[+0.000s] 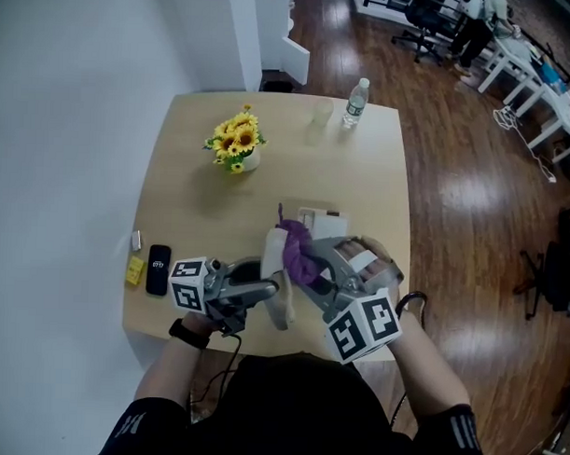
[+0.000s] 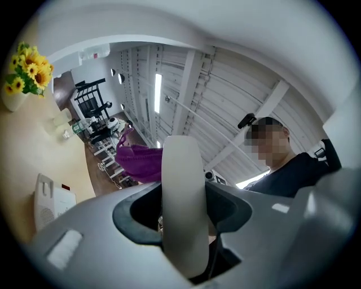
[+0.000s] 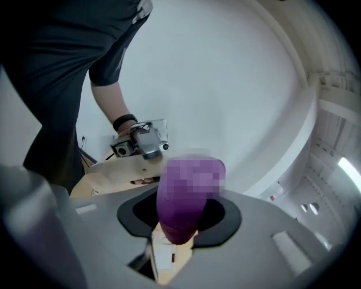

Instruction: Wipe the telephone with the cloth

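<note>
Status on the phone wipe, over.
Left gripper shut on handset. Right gripper shut on cloth, at the handset. Base on table. Nothing blocking.

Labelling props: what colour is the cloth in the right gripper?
Purple. The cloth shows best in the head view, clamped in the right gripper.

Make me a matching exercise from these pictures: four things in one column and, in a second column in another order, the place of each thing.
Things
A. sunflowers
B. water bottle
C. purple cloth
D. telephone handset

Places
1. between the jaws of the left gripper
2. in a white pot on the table
3. upright near the table's far edge
4. between the jaws of the right gripper

Pairs: A-2, B-3, C-4, D-1
</note>
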Demonstrator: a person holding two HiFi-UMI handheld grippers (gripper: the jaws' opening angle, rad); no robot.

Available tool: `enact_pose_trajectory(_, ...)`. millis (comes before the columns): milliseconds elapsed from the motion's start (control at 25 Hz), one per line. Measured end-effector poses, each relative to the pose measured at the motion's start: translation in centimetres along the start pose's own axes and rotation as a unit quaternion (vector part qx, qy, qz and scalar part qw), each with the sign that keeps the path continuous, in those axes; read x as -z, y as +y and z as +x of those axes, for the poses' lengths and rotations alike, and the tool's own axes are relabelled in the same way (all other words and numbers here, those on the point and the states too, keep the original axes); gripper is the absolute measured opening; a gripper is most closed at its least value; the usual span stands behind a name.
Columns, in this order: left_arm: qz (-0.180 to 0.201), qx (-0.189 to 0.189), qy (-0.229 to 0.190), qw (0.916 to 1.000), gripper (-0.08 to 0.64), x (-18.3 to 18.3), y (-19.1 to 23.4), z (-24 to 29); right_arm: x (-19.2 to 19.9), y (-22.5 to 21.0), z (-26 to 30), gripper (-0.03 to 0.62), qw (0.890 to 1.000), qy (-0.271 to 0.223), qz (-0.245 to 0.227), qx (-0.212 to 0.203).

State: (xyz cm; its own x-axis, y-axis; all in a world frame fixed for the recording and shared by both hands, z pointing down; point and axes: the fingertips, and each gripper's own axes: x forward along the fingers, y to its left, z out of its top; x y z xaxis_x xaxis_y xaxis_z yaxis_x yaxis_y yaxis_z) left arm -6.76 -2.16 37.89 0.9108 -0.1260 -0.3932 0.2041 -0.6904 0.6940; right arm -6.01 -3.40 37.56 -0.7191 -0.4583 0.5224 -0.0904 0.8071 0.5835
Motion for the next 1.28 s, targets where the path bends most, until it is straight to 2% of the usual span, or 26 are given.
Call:
enact_pose_trajectory(200, 0.012, -0.014, 0.004, 0.9998, 0.215, -0.2, 0.1, -0.1, 0.4, 3.0, -0.2, 0.137, 0.999, 0.007, -0.012, -0.036)
enact_pose_trajectory(360, 0.028, -0.036, -0.027, 0.9986, 0.215, -1.8, 0.8, -0.1, 1.9, 5.3, -0.5, 0.137, 0.997, 0.007, 0.047, -0.056)
enact_pose_trajectory(440, 0.033, -0.037, -0.043, 0.9979, 0.215, -2.8, 0.9, 0.0, 2.9, 5.8, -0.6, 0.137, 0.995, 0.011, 0.082, -0.058)
enact_pose_trajectory(520, 0.037, -0.034, -0.057, 0.9971, 0.215, -3.6, 0.9, 0.1, 3.2, 6.4, -0.4, 0.137, 0.993, 0.012, 0.096, -0.065)
enact_pose_trajectory(760, 0.033, -0.023, -0.102, 0.994, 0.215, -5.2, 0.6, 0.8, 1.3, 8.6, 0.6, 0.137, 0.994, 0.007, 0.07, -0.088)
enact_pose_trajectory(880, 0.035, -0.026, -0.103, 0.9937, 0.213, -5.0, 0.6, 1.1, 1.3, 10.4, 1.1, 0.137, 0.994, 0.016, 0.047, -0.095)
enact_pose_trajectory(1120, 0.03, -0.032, -0.11, 0.9929, 0.215, -4.7, 1.2, 0.3, 1.6, 12.0, 1.9, 0.137, 0.992, 0.025, 0.061, -0.109)
enact_pose_trajectory(1280, 0.019, -0.023, -0.138, 0.99, 0.213, -5.4, 0.9, -0.1, 1.0, 15.0, 1.6, 0.136, 0.986, 0.006, 0.065, -0.156)
